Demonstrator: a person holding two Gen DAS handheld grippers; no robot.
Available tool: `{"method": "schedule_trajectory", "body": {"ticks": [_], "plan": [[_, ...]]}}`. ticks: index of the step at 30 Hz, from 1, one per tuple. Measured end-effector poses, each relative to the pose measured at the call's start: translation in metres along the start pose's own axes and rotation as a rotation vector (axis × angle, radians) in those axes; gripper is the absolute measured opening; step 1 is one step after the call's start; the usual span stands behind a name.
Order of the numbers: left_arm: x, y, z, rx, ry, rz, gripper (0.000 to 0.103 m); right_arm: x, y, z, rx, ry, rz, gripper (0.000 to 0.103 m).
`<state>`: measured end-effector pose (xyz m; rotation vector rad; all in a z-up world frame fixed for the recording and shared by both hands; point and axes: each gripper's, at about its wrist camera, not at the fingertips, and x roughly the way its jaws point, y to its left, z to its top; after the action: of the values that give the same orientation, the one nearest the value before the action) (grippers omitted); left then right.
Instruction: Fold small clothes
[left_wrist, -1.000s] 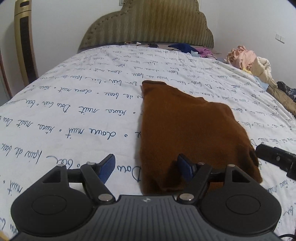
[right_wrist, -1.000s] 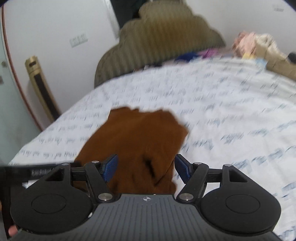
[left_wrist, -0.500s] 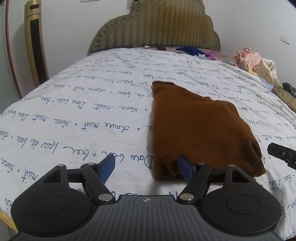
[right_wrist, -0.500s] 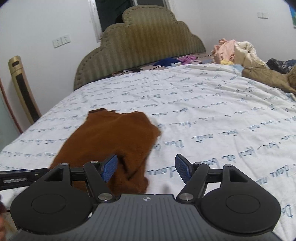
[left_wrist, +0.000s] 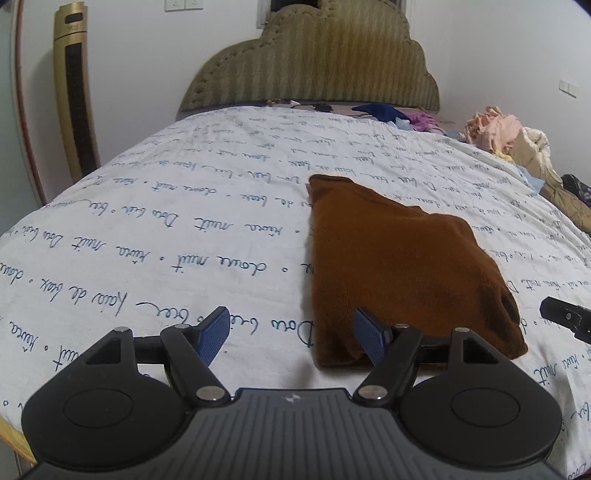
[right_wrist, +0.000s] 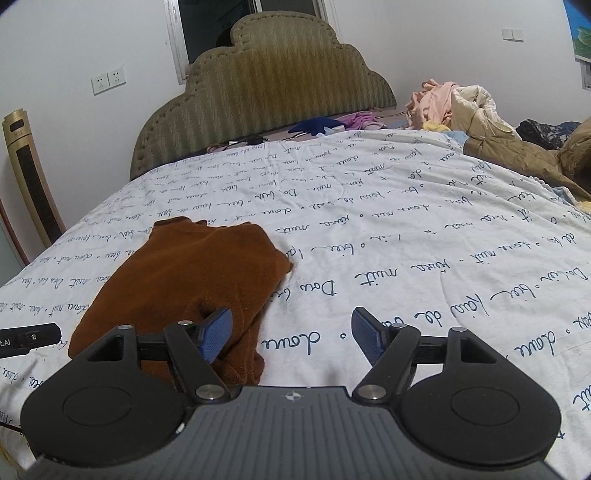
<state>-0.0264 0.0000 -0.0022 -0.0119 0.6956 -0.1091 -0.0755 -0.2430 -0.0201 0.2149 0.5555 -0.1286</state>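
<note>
A folded brown garment lies flat on the white bedsheet printed with blue script. It also shows in the right wrist view. My left gripper is open and empty, held just before the garment's near left corner, with its right finger over the cloth edge. My right gripper is open and empty, held at the garment's near right side, with its left finger over the cloth. The tip of the right gripper shows at the right edge of the left wrist view.
A padded olive headboard stands at the far end. A pile of clothes and a brown quilted jacket lie at the right. Dark blue and purple garments lie near the headboard. A gold tower fan stands left of the bed.
Both grippers have pulled back and lifted away from the brown garment, staying open. The right gripper has swung to the right, off the cloth. The garment lies still.
</note>
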Motion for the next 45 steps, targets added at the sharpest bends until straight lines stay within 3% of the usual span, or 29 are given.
{"method": "schedule_trajectory", "body": {"ticks": [4, 13, 27, 45], "plan": [[0.001, -0.004, -0.001, 0.013, -0.001, 0.010, 0.080, -0.001, -0.003, 0.001, 0.005, -0.004, -0.001, 0.076], [0.001, -0.005, 0.000, 0.015, -0.002, 0.023, 0.081, 0.000, -0.005, 0.001, 0.009, -0.009, -0.002, 0.082], [-0.002, -0.003, 0.000, 0.011, -0.016, 0.021, 0.084, 0.000, -0.002, 0.002, -0.005, -0.007, 0.007, 0.085], [0.010, 0.005, -0.013, 0.018, 0.001, 0.051, 0.084, 0.020, -0.009, -0.055, 0.186, -0.038, 0.020, 0.087]]}}
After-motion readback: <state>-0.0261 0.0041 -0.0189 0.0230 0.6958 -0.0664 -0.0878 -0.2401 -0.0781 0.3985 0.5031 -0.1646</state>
